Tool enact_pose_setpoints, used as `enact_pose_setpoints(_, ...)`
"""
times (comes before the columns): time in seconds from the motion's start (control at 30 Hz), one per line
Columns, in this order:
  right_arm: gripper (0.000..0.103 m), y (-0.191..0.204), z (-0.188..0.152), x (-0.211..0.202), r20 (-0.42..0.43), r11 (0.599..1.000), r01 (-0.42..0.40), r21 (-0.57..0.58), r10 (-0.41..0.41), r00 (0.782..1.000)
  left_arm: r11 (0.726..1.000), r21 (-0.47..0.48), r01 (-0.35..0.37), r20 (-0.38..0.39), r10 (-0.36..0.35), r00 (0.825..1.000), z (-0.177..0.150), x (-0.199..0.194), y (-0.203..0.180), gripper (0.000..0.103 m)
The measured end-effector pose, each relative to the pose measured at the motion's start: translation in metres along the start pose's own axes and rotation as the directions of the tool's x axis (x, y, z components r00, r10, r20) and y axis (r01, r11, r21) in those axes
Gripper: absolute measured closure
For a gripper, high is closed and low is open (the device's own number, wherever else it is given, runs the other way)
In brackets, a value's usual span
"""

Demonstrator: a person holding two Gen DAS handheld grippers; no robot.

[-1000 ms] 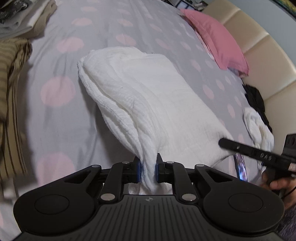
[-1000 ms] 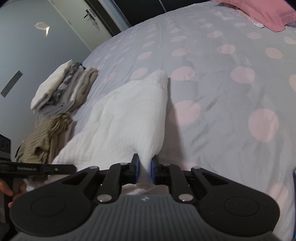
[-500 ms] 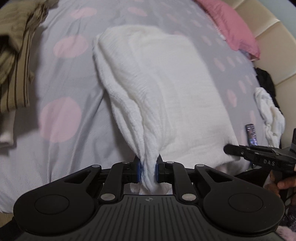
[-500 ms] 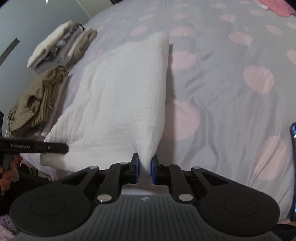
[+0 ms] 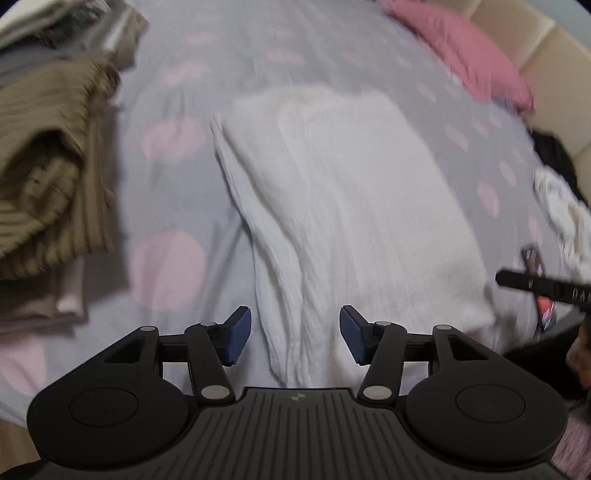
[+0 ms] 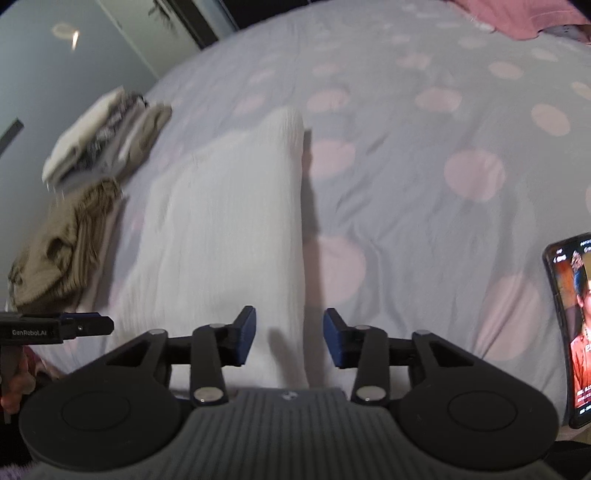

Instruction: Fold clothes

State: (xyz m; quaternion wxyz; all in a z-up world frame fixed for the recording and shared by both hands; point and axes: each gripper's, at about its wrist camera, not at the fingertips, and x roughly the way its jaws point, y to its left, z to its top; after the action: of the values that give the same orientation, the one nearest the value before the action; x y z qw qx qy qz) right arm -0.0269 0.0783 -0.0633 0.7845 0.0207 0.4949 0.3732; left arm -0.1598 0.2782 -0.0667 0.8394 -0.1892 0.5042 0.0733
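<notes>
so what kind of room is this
Most likely a bedroom: a wide bed with a grey, pink-dotted cover, a pink pillow by a padded cream headboard, and folded clothes stacked on it.

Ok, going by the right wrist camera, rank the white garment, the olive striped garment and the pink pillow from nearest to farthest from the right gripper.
1. White garment: directly ahead of the right gripper, between its opening jaws.
2. Olive striped garment: crumpled at the left.
3. Pink pillow: far end of the bed, upper right.

A pink pillow lies at the upper right of the left wrist view, beside a beige headboard; a lit phone rests at the right edge of the right wrist view on the grey, pink-dotted bedspread.
</notes>
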Motion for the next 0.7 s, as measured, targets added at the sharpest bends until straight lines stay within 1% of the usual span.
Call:
enact_pose_setpoints(0.03,0.055,0.002,0.000,-0.001,0.005,1.000,-0.006,-0.004,0.006,1.000,1.000,-0.018,0.009,0.025,-0.009,1.000,0.004,-0.004,0.001,0.046)
enact_pose_setpoints(0.17,0.051,0.011,-0.002,-0.005,0.005,0.999,-0.023,-0.031,0.023,1.000,0.996,-0.084,0.037,0.102,-0.029,0.994,0.015,-0.013,0.008,0.045)
enact_pose_setpoints(0.3,0.049,0.016,-0.002,-0.005,0.010,0.999,-0.016,-0.046,0.016,1.000,0.993,-0.105,0.052,0.135,-0.038,0.990,0.022,-0.008,0.010,0.045)
enact_pose_setpoints(0.37,0.045,0.015,-0.002,-0.004,0.009,0.999,-0.008,-0.041,0.008,1.000,0.993,-0.102,0.064,0.147,-0.048,0.988,0.022,-0.004,0.011,0.044)
enact_pose_setpoints(0.43,0.042,0.014,-0.002,0.000,0.001,1.000,-0.002,-0.031,0.002,1.000,0.992,-0.108,0.066,0.141,-0.050,0.989,0.022,0.004,0.015,0.044)
enact_pose_setpoints(0.47,0.041,0.014,-0.002,0.003,-0.005,1.000,-0.002,-0.027,0.001,1.000,0.991,-0.116,0.061,0.128,-0.046,0.991,0.022,0.007,0.017,0.044)
enact_pose_setpoints(0.6,0.042,0.018,0.002,0.014,-0.032,1.000,-0.014,-0.015,0.013,0.999,0.988,-0.143,0.056,0.119,-0.039,0.992,0.024,0.015,0.027,0.044)
enact_pose_setpoints(0.7,0.042,0.027,0.013,0.024,-0.049,0.999,-0.027,-0.028,0.026,0.998,0.983,-0.175,0.052,0.097,-0.035,0.995,0.025,0.021,0.035,0.044)
